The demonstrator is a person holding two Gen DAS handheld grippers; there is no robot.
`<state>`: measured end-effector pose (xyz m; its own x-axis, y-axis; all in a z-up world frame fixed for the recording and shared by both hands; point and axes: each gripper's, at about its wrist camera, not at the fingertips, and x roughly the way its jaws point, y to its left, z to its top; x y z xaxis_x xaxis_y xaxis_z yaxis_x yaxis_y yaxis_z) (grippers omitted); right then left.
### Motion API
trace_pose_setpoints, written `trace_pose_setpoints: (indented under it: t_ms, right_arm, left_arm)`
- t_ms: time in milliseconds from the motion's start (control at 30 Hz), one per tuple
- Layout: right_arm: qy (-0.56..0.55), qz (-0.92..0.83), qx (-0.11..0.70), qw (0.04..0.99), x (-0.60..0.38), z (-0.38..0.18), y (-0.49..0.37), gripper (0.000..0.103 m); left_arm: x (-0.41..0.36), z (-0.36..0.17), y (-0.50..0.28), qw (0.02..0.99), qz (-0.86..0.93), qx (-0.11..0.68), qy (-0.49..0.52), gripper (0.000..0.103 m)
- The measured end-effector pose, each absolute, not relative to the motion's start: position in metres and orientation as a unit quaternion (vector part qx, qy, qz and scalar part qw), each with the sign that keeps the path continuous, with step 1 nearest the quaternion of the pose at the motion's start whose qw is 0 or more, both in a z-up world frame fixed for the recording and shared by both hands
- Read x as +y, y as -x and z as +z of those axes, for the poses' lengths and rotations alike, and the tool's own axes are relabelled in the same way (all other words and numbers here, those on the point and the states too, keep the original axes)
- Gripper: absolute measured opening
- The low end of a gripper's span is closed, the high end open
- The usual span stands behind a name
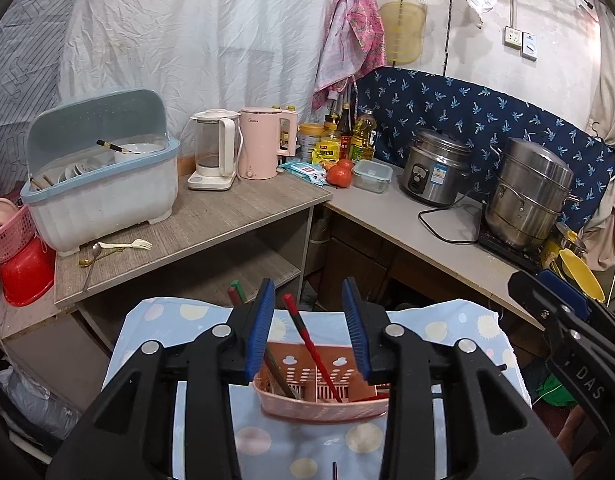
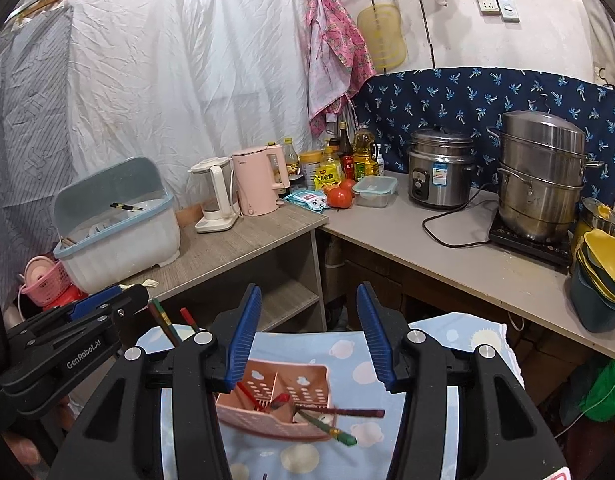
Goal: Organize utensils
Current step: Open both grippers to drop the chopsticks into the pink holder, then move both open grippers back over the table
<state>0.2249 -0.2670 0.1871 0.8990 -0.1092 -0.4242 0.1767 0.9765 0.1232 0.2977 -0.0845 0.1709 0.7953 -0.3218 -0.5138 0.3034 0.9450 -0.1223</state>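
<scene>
While both grippers hang over the small table draped in a pale blue cloth (image 1: 179,320) printed with suns and dots, the pink utensil holder (image 1: 323,400) sits on that cloth directly below them. It is a shallow, salmon-pink plastic caddy with a rounded front lip, slotted and cut-out back walls, and a divider splitting it into compartments. From the left wrist view a red chopstick (image 1: 311,352) leans upright in it, its tip rising between the blue pads, and a darker utensil handle (image 1: 277,376) rests in the left compartment. From the right wrist view, blurred red and green chopsticks (image 2: 327,426) lie tilted across the holder's (image 2: 275,400) front rim, their ends poking out over the cloth to the right. The left gripper (image 1: 309,332) has its jaws spread wide and grips nothing; the red chopstick stands in the gap without touching either pad. The right gripper (image 2: 309,340) is likewise spread apart and empty above the holder. On the grey wooden counter (image 1: 211,220) behind, well apart from the holder, a white plastic fork (image 1: 127,245) and metal spoons (image 1: 90,258) lie just beside the blue-lidded dish rack (image 1: 103,184).
</scene>
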Motion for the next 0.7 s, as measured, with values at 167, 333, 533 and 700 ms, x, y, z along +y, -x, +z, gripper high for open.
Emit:
trace_pose_setpoints:
  t_ms: [167,333,533,700]
  right_arm:
    - [-0.08,-0.07,0.218,0.97,-0.262,0.182,-0.2,0.049]
    - [-0.08,-0.07,0.231,0.967,-0.255,0.167,-0.176,0.049]
    - [-0.082,-0.077,0.252,0.961,-0.246,0.142,-0.145,0.049]
    - [-0.093,-0.08,0.286,0.95,-0.245,0.108,-0.12,0.049]
  left_arm:
    - [-0.071,0.166,-0.282,0.947,-0.158,0.28,0.021,0.033]
    - [-0.06,0.155,-0.262,0.944,-0.151,0.292,0.023,0.033]
    - [-0.05,0.135,-0.235,0.941,-0.145,0.306,0.016,0.033]
    - [-0.044,0.106,-0.21,0.933,-0.141,0.332,0.016,0.033]
